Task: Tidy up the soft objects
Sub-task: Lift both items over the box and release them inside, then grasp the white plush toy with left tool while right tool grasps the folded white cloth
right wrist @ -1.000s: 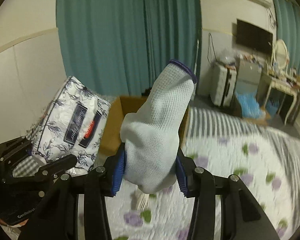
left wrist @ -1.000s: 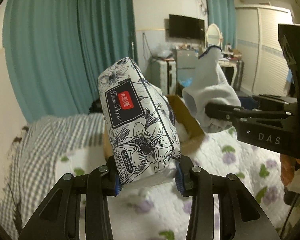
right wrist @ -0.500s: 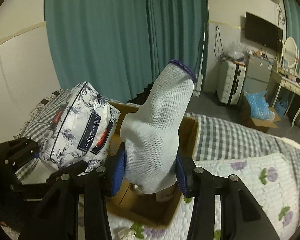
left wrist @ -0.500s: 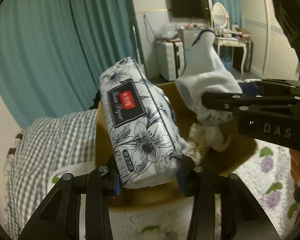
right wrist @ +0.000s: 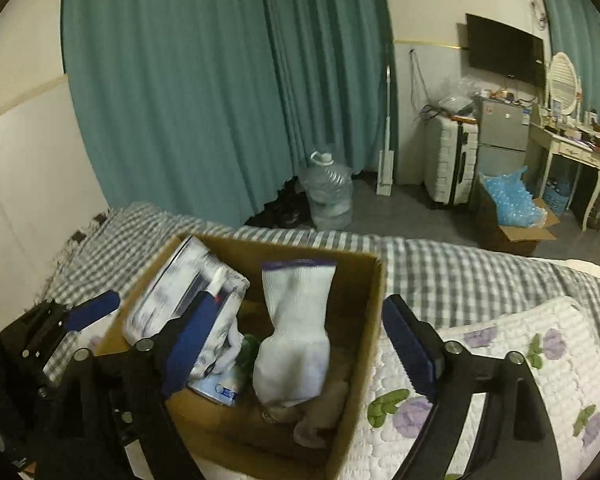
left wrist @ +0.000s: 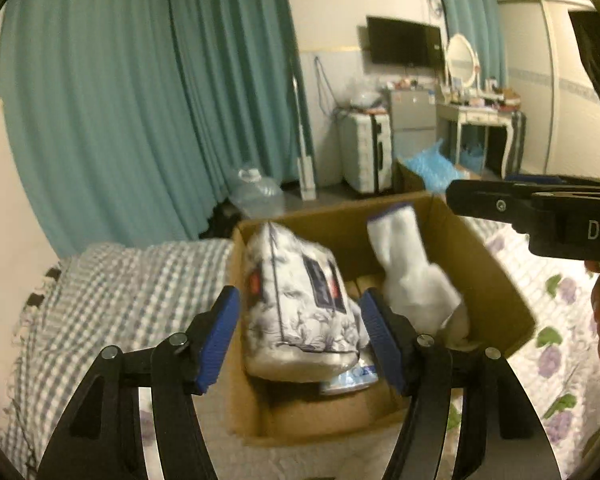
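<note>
**A:** From the left wrist view, what did you make of the left gripper [left wrist: 299, 338]?

**B:** Its jaws were opening, the blue pads clear of the tissue pack [left wrist: 300, 308] on both sides. The pack sat blurred just ahead of the pads and between them, over the cardboard box [left wrist: 496, 276], resting on or dropping onto what lay there. Nothing was held.

**A:** How would that pack handle?

**B:** Light and squashy, I'd judge, with a slick printed wrapper. Pinching it across the short sides, low on the body, looked safest.

**A:** And the right wrist view?

**B:** The right gripper [right wrist: 300, 350] was spreading wide, both pads standing well off the white glove [right wrist: 296, 340]. The glove stood cuff-up between and just beyond the pads, inside the box, with the tissue pack to the claw's left.

**A:** How would the glove behave?

**B:** Limp knit fabric, nearly weightless, I'd guess; it would fold and sag. Taking it around the palm, where the cloth bunches, should hold better than the cuff.
</note>
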### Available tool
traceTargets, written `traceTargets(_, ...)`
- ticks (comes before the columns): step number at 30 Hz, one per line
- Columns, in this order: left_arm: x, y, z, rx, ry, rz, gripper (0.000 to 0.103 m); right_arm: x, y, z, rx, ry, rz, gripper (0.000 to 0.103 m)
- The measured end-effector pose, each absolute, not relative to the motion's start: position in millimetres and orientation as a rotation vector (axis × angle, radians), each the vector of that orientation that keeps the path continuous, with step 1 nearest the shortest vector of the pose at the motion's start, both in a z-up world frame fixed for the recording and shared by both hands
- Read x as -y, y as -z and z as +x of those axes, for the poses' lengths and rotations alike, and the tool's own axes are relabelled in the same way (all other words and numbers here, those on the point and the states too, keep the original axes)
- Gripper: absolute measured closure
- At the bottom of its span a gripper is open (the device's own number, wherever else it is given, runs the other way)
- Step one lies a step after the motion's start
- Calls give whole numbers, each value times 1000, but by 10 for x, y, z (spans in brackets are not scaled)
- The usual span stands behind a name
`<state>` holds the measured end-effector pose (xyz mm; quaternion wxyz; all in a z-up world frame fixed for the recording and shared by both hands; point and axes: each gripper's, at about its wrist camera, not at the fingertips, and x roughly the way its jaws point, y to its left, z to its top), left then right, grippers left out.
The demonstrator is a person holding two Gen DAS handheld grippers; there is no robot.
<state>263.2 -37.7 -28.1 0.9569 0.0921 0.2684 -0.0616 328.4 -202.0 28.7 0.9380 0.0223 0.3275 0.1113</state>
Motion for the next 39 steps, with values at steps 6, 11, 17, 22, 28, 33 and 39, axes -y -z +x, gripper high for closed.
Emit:
traceTargets(6, 304, -351, 1991, -375, 137, 163, 39, 2115, -786, 2823, -601, -185, 49, 10)
traceTargets(11, 166, -872, 1297, -230, 208, 102, 39, 2156, -1249, 2217, -523, -111, 2, 3)
traceTargets(17, 10, -1151, 642, -165, 241, 48, 39, 2232, -1588, 1411, -450, -106, -19, 2)
traceTargets(22, 6, -1039, 467, -213, 207, 81, 39, 2148, -1498, 1001, -436, -112, -44, 1)
traceTargets(28, 97, -555, 598, -308, 198, 126, 39, 2084, -975, 963, -475, -121, 4, 1)
traceTargets(33, 112, -99, 886, -432, 195, 105, 39, 2030, -464, 1177, -566, -101, -20, 1)
traceTargets(39, 73, 470, 1281, -573, 145, 93, 39, 2002, 52, 1513, -685, -102, 26, 1)
